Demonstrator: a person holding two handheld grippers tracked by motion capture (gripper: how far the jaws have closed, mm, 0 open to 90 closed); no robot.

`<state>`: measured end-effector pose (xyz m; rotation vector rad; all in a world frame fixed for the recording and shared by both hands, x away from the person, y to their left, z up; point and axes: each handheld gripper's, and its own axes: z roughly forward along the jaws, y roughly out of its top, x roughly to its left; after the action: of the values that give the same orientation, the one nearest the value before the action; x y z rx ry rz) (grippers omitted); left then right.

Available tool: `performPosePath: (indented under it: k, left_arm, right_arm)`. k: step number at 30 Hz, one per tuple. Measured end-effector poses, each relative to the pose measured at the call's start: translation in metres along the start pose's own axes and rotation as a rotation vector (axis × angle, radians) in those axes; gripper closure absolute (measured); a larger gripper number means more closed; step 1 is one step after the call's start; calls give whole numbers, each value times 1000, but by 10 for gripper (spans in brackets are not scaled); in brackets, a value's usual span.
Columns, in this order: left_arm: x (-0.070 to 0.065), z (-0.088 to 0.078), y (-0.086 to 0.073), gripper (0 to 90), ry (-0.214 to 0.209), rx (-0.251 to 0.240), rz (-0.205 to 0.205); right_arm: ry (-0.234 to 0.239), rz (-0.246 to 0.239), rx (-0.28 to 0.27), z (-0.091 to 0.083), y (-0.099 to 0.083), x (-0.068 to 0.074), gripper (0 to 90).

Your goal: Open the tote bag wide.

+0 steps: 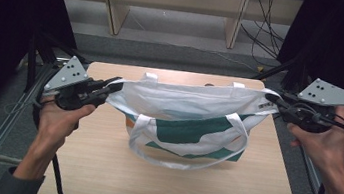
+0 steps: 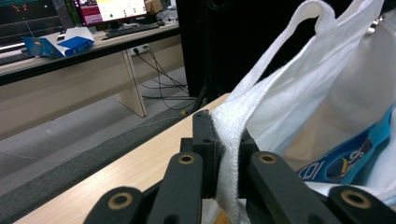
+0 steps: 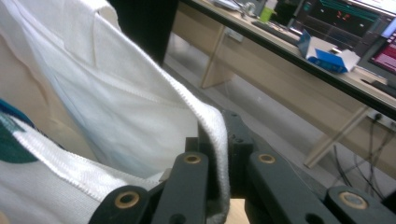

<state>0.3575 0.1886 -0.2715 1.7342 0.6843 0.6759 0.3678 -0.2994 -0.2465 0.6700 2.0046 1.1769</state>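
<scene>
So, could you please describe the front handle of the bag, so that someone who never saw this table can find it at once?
On the light wooden table a white tote bag with a green print is stretched between the left claw and the right claw. Its front handle is the white strap loop hanging down the near side onto the tabletop. The back handle's ends stand at the far rim instead.

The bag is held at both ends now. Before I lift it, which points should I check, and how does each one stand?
1. Left gripper shut on the bag rim: ok.
2. Right gripper shut on the opposite rim: ok.
3. Rim cloth deep between the jaws in both gripper views: ok.
4. Mouth pulled level between the grippers: ok.
5. Front handle hanging loose on the table, free of the grippers: ok.
6. Contents of the bag: cannot tell.
</scene>
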Motion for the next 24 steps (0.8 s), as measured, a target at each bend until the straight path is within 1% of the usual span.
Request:
performPosePath:
  k: [1, 2, 3, 5, 7, 8, 9, 11, 12, 13, 14, 15, 16, 17, 18, 19, 20, 21, 22, 23, 24]
  left_arm:
    - [1, 4, -1, 855, 6, 6, -2]
    - [2, 7, -2, 855, 8, 14, -1]
    - [3, 11, -3, 854, 9, 23, -3]
    - [5, 18, -8, 854, 12, 38, -8]
    - [5, 25, -14, 853, 28, 56, -4]
    - [5, 28, -17, 853, 24, 63, -6]
    - [6, 31, -20, 853, 26, 71, -7]
    - [7, 38, -27, 852, 34, 88, -5]
    - [8, 42, -30, 852, 37, 91, -13]
    - [8, 46, -32, 852, 40, 99, -13]
    - [9, 49, -34, 852, 43, 109, -7]
    - [12, 55, -37, 852, 42, 115, -21]
    - [12, 55, -37, 850, 42, 115, -21]
    - [14, 57, -39, 850, 41, 118, -29]
    - [15, 60, -40, 849, 49, 118, -44]
    - [16, 63, -42, 849, 54, 124, -40]
    - [17, 66, -44, 849, 62, 130, -47]
    - [22, 72, -47, 849, 62, 114, -41]
    - [22, 72, -47, 848, 62, 114, -41]
    - [24, 74, -49, 848, 55, 108, -61]
    - [26, 76, -50, 848, 53, 102, -70]
  right_arm:
    - [0, 14, 14, 6, -4, -4, 883]
    - [0, 14, 14, 6, -4, -4, 883]
    - [-4, 20, 36, 12, -9, -6, 883]
    - [-9, 17, 41, 15, -12, -7, 882]
    - [-6, 25, 69, 22, -19, -6, 882]
    - [-20, 6, 79, 25, -22, -7, 882]
    - [-24, 12, 88, 27, -25, -6, 882]
    - [-25, 8, 93, 31, -31, -8, 881]
    - [-23, 27, 102, 33, -34, -8, 881]
    - [-26, 32, 119, 39, -40, -8, 881]
    - [-26, 32, 119, 39, -40, -8, 881]
    - [-24, 41, 126, 43, -45, -9, 881]
    - [-24, 41, 126, 43, -45, -9, 881]
    - [-24, 52, 121, 45, -47, -10, 881]
    - [-33, 41, 112, 47, -49, -12, 881]
    - [-32, 46, 127, 51, -51, -11, 881]
    - [-32, 46, 127, 51, -51, -11, 881]
    - [-34, 38, 137, 54, -52, -10, 881]
    - [-34, 38, 137, 54, -52, -10, 881]
    - [-36, 41, 136, 55, -53, -10, 881]
    - [-35, 52, 135, 56, -54, -10, 881]
